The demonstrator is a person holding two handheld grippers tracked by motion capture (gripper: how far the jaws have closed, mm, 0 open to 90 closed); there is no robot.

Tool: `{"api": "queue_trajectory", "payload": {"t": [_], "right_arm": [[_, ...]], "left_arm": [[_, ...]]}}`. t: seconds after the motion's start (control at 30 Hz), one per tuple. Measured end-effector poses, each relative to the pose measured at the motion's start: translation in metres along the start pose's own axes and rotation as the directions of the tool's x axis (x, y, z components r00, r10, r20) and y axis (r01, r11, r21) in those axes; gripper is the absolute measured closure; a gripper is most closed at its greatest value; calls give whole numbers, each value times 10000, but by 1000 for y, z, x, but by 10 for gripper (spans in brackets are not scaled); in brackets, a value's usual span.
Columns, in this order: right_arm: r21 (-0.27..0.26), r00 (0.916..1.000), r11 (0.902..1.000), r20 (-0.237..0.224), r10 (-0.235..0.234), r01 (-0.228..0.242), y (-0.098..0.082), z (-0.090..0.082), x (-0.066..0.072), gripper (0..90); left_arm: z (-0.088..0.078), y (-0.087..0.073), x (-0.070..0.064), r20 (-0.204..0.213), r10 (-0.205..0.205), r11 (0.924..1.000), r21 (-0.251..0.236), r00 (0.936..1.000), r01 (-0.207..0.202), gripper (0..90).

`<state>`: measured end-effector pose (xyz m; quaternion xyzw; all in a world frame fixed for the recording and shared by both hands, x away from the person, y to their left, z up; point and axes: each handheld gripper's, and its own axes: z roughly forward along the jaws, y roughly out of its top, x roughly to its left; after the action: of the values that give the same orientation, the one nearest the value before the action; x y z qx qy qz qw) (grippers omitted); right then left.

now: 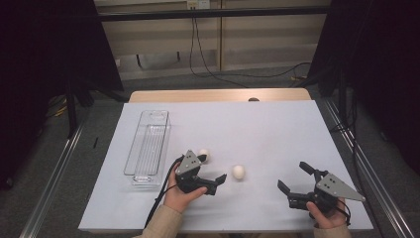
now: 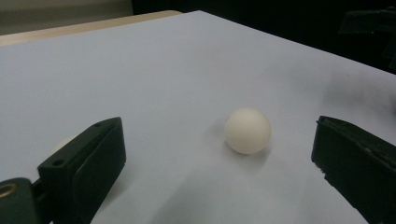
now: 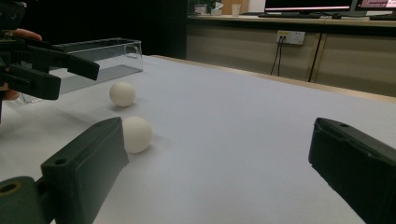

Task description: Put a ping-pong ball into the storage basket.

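My left gripper [image 1: 214,181] is open wide, and the white ball [image 1: 238,172] sits on the table [image 1: 277,129] just ahead of it. I should slide forward slowly, then squeeze softly. My right gripper [image 1: 292,182] waits open, well apart.

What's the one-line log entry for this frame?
left gripper: open, aimed at near ball, not touching | right gripper: open, idle | far ball: loose on table | clear tray: no balls seen
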<state>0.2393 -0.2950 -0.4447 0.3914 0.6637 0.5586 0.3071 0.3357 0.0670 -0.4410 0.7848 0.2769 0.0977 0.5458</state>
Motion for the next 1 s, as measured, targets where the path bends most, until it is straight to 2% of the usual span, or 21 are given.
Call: {"api": "queue_trajectory", "payload": {"t": [1.0], "right_arm": [[-3,10000,10000,-12,-7,7,0,0,0,34]], "left_arm": [[14,3,-6,128,106,9994,337,9999,-111,31]]}}
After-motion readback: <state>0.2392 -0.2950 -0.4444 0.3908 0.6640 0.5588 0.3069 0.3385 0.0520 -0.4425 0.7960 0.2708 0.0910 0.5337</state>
